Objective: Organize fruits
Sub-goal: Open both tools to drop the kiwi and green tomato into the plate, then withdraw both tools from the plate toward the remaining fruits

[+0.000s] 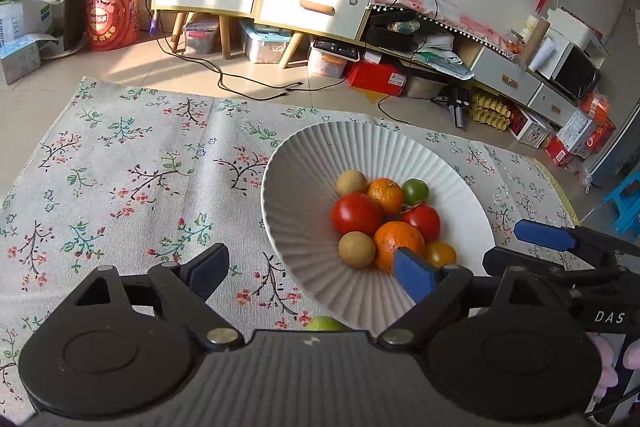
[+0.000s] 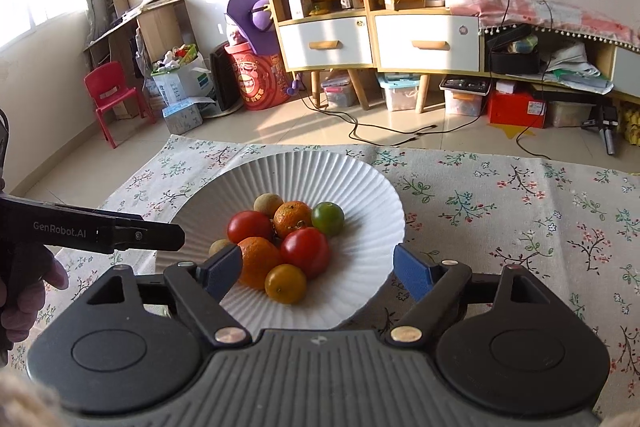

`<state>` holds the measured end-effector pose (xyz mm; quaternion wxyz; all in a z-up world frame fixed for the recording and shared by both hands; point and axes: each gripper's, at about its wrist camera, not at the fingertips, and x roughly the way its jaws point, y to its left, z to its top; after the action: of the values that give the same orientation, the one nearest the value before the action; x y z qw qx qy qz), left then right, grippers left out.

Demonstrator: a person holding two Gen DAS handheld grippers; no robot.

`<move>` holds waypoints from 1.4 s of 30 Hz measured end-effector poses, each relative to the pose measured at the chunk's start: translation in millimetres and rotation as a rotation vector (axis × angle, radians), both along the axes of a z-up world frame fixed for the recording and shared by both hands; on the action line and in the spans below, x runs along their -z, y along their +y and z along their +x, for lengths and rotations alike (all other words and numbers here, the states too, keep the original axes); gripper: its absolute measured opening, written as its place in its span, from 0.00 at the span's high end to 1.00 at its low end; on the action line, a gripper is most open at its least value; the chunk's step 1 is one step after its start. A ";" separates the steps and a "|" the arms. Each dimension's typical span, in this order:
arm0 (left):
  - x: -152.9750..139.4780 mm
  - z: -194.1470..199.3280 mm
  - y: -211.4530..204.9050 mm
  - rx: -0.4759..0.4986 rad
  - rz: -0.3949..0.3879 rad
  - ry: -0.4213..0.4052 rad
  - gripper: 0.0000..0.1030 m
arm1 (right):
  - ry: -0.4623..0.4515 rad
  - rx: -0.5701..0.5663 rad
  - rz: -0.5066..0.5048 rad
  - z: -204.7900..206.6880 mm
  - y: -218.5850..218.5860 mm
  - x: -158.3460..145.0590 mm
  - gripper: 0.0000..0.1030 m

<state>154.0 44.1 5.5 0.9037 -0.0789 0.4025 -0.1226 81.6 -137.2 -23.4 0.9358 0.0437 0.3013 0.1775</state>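
A: Nearest the left wrist camera, what is there?

B: The left gripper [image 1: 310,273], jaws spread apart and empty, over a floral cloth [image 1: 132,163] on the table. A green fruit [image 1: 325,323] peeks out just beyond its body, outside the white ridged bowl [image 1: 304,155].

A: And the right gripper [image 2: 318,269]?

B: Also spread wide, holding nothing, hovering at the bowl's near edge.

A: Where is the fruit?

B: Piled in the bowl's hollow: a large orange [image 2: 258,261], a small yellow-orange one [image 2: 285,283], two red tomatoes [image 2: 305,251], a green tomato [image 2: 328,218] (farthest right), and brownish round ones behind.

A: Advice for the step?

B: I judge the stray green fruit remains. Keep the jaws wide, straddle it squarely, close gently so it does not roll, then lower it into a gap rather than dropping it on the pile.
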 end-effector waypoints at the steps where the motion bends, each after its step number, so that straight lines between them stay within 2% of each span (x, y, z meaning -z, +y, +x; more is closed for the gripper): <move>1: 0.5 -3.3 1.3 0.001 0.007 0.000 0.19 | -0.001 -0.005 0.002 -4.0 1.3 0.6 0.18; 5: 1.2 -19.7 5.0 0.001 0.045 -0.005 0.17 | 0.003 -0.014 0.003 -15.0 6.5 3.1 0.13; 7: 1.3 -26.5 6.7 0.001 0.049 -0.007 0.12 | 0.005 -0.029 -0.005 -22.0 10.2 5.0 0.09; 10: 1.3 -36.6 7.6 -0.004 0.063 -0.011 0.09 | 0.000 -0.039 -0.055 -30.7 17.2 8.8 0.08; 19: 18.3 -69.1 13.5 -0.003 0.109 -0.007 0.09 | 0.008 -0.074 -0.094 -59.3 31.3 25.3 0.02; 26: 43.7 -85.1 18.6 0.035 0.167 -0.002 0.09 | 0.023 -0.113 -0.135 -73.4 44.5 43.7 0.01; 31: 56.4 -92.0 23.3 0.043 0.175 0.007 0.09 | 0.037 -0.140 -0.156 -80.4 53.7 51.8 0.01; 37: 62.5 -104.5 14.8 0.097 0.255 -0.071 0.08 | 0.040 -0.153 -0.187 -87.0 60.2 59.5 0.01; 39: 63.8 -105.1 16.4 0.089 0.238 -0.079 0.08 | 0.015 -0.168 -0.237 -94.1 65.3 64.9 0.00; 42: 64.6 -106.4 15.6 0.082 0.237 -0.098 0.08 | 0.006 -0.161 -0.223 -97.0 64.3 66.8 0.00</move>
<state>47.5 59.6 -59.1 0.9196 0.0509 0.3723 -0.1147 -15.4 -72.9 -90.2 0.9167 -0.0846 0.3244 0.2175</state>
